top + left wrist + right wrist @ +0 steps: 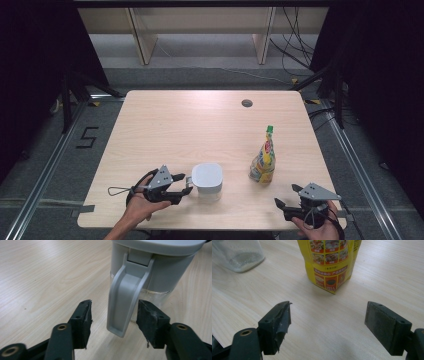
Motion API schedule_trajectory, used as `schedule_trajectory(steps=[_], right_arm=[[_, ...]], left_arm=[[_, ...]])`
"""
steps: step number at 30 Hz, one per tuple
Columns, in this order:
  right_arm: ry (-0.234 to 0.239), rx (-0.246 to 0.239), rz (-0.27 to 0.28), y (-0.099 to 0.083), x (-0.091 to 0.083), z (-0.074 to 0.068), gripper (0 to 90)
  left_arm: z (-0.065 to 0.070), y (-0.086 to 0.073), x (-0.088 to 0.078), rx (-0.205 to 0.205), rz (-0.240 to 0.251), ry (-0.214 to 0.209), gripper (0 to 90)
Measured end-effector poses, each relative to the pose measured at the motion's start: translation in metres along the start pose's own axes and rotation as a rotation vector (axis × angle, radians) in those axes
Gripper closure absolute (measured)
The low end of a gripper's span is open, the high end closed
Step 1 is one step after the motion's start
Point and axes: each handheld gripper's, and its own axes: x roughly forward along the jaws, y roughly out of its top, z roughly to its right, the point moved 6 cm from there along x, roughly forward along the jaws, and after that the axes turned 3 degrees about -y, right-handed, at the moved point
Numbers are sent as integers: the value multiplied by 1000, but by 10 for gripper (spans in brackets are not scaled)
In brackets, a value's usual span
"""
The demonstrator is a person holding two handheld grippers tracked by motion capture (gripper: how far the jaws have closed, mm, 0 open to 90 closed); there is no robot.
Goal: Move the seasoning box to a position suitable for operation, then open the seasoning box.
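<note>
Where we stand: as we look down on the table point(165, 120), each of our hands holds a gripper at the near edge.
Jug: a clear jug point(207, 181) with a grey lid stands near the front, left of the middle; we see its grey handle point(126, 296) hanging down its side.
Left gripper: we have the left gripper point(187, 186) lying low and level, pointed at the jug's handle side.
Left jaws: they stand partly open with the handle between them; the right pad point(148, 322) lies just beside the handle, the left pad point(83, 321) stands apart from it, and we cannot tell whether either quite touches.
Pouch: a yellow pouch point(263, 161) with a green cap stands upright to the right of the jug, well apart from it.
Right gripper: we hold the right gripper point(286, 196) near the front right corner, aimed at the pouch.
Right jaws: wide open, bare table between them, with the pouch point(329, 263) farther ahead.
</note>
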Motion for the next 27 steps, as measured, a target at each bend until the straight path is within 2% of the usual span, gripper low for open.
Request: schedule_trajectory(steps=[2, 3, 6, 7, 9, 10, 12, 13, 14, 15, 16, 17, 19, 21, 22, 23, 24, 25, 26, 27], right_arm=[[0, -1, -1, 0, 0, 0, 220], [-5, 6, -1, 0, 0, 0, 220], [-3, 3, 1, 0, 0, 0, 220], [-7, 5, -2, 0, 0, 0, 220], [-2, -1, -4, 0, 0, 0, 220], [-2, -2, -4, 0, 0, 0, 220], [2, -1, -2, 0, 0, 0, 220], [1, -2, -3, 0, 0, 0, 220], [-14, 1, -8, -1, 0, 0, 220], [-11, 29, -14, -1, 0, -2, 220], [-9, 23, -10, -1, 0, -2, 220], [-4, 0, -1, 0, 0, 0, 220], [-16, 0, -2, 0, -1, 0, 220], [1, 2, -5, 0, 0, -2, 220], [6, 3, 0, 1, 0, -2, 220], [8, -3, 1, 1, 0, -3, 220], [-8, 0, -1, 1, 0, -4, 220], [-8, 0, -1, 1, 0, -4, 220], [12, 1, -1, 2, 0, -7, 223], [12, 1, -1, 2, 0, -7, 223]], left_arm=[[-1, 0, -7, -19, -6, -16, 426], [-1, 1, -8, -34, 14, -11, 401], [-3, 3, -16, -31, 2, -20, 354], [-3, 4, -17, -51, 11, -21, 353], [-3, 6, -19, -27, 13, -24, 351], [-1, 7, -20, -48, 15, -31, 350], [-1, 9, -23, -39, 9, -25, 349], [2, 11, -24, -59, 13, -37, 349], [2, 12, -25, -44, 10, -37, 350], [2, 13, -27, -40, 8, -33, 362], [4, 16, -28, -59, 25, -21, 375], [3, 18, -30, -41, 26, -13, 395], [4, 21, -34, -54, 45, -16, 442], [5, 23, -37, -63, 62, -11, 519], [5, 25, -39, -53, 66, -12, 550], [5, 28, -42, -26, 80, -7, 603], [7, 32, -46, -29, 94, 14, 694], [7, 32, -46, -29, 94, 14, 724], [7, 35, -47, -6, 98, 16, 750], [8, 37, -47, -12, 106, 7, 750]])
